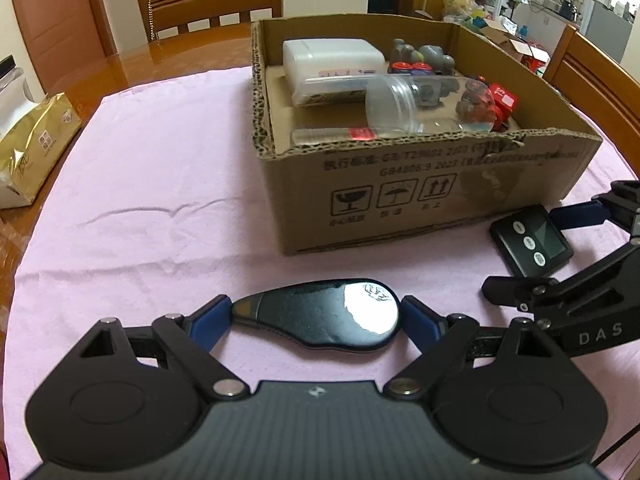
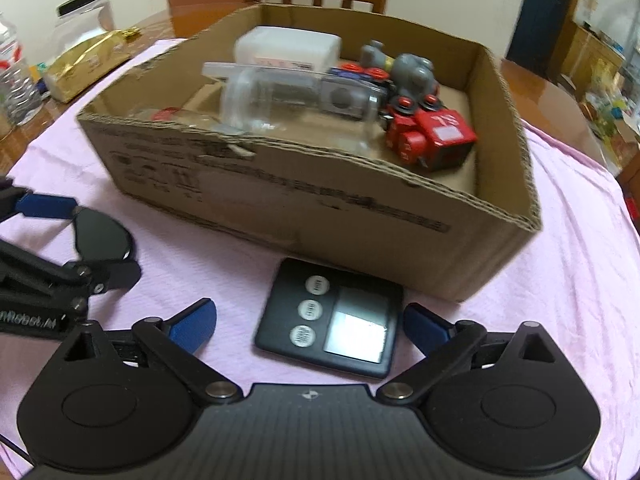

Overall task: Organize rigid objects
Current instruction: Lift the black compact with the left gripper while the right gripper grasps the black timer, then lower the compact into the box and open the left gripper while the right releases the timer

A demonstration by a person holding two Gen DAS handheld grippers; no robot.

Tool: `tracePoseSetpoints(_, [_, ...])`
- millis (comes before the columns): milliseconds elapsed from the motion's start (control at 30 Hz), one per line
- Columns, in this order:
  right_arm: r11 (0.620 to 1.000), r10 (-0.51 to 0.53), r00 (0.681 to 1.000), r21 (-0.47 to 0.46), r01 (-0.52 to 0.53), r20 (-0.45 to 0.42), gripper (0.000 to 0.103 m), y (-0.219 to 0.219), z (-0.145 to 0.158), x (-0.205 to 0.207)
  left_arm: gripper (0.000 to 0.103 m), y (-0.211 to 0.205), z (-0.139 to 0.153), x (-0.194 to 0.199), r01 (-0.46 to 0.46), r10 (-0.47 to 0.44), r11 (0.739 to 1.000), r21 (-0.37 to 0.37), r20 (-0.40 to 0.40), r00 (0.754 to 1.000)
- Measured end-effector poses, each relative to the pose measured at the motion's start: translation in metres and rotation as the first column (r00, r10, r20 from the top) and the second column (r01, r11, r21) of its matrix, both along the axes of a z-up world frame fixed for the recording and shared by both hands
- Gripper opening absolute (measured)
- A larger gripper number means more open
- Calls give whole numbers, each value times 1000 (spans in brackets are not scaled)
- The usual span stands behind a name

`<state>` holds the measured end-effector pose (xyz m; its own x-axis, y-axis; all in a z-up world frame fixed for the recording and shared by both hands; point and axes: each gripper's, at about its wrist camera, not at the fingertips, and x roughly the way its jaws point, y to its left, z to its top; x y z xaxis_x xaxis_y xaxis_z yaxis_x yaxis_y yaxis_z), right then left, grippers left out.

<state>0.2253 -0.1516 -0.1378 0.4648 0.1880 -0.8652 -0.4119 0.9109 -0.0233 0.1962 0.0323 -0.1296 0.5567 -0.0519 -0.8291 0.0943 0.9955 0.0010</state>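
The table (image 1: 120, 80) is spread with a pink cloth (image 1: 140, 208); on it, toward the far right, stands an open cardboard box (image 1: 400, 200) that already holds a white plastic case (image 1: 332, 60), a clear jar (image 1: 424, 104) lying on its side, grey toys (image 1: 432, 56) and red toy blocks (image 2: 436, 136); a gold packet (image 1: 32, 148) lies far off at the left edge. My left tongs (image 1: 316, 320) are closed on a glossy black teardrop-shaped case (image 1: 320, 318) lying on the cloth just near the box, both blue pads pressing its ends. My right tongs (image 2: 308, 326) stand wide apart around a small black digital timer (image 2: 332, 316) lying just in front of the box's near wall; the pads are clear of its sides, holding nothing.
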Motion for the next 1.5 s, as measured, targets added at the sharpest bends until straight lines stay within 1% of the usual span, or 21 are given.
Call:
tracePoseSetpoints(100, [1000,24,1000,7,-24,16,92,2,2,-2,90,1,0,1,3,-3,1000,-1,1,1000])
tracePoseSetpoints(133, [999,31,999,11,-32,23,87,2,3,-3,90,1,0,1,4,-4,1000,0,1,1000])
tracePoseSetpoints(167, [999,37,999,15,-37,30,85,2,3,-5,90,1,-1,1,6,-6,1000,0,2,1000])
tracePoseSetpoints(233, [999,42,999,15,-43,32,84,1,4,-6,90,1,-1,2,8,-8,1000,0,1,1000])
tracePoseSetpoints(433, [1000,-22,999,3,22,23,84,2,4,-8,90,1,0,1,5,-5,1000,-1,1,1000])
tracePoseSetpoints(500, [999,-37,999,5,37,24,81,3,4,-9,90,1,0,2,8,-8,1000,0,-2,1000])
tracePoseSetpoints(533, [999,-36,999,5,36,27,75,4,5,-10,90,1,0,2,10,-10,1000,-1,-5,1000])
tracePoseSetpoints(567, [999,-35,999,4,35,26,74,5,6,-11,90,2,0,3,13,-13,1000,-4,-8,1000])
tracePoseSetpoints(700, [999,-33,999,-8,33,10,74,5,8,-11,89,4,3,4,36,-36,999,-9,-20,999])
tracePoseSetpoints(833, [1000,-15,1000,-9,15,2,74,2,15,-14,89,5,11,0,71,-71,997,3,-18,997])
tracePoseSetpoints(1033, [999,31,999,-12,-31,-11,74,-5,32,-19,89,7,35,-7,139,-138,990,7,-28,990])
tracePoseSetpoints(1200, [997,79,997,-7,-79,-7,74,-13,61,-24,89,6,66,-12,220,-220,975,9,-25,975])
tracePoseSetpoints(1367, [994,113,993,-3,-113,37,74,-24,95,-23,89,5,97,-8,270,-270,963,-4,-11,963])
tracePoseSetpoints(1500, [993,116,989,-9,-116,89,74,-29,113,-11,89,2,117,4,280,-280,960,6,37,959])
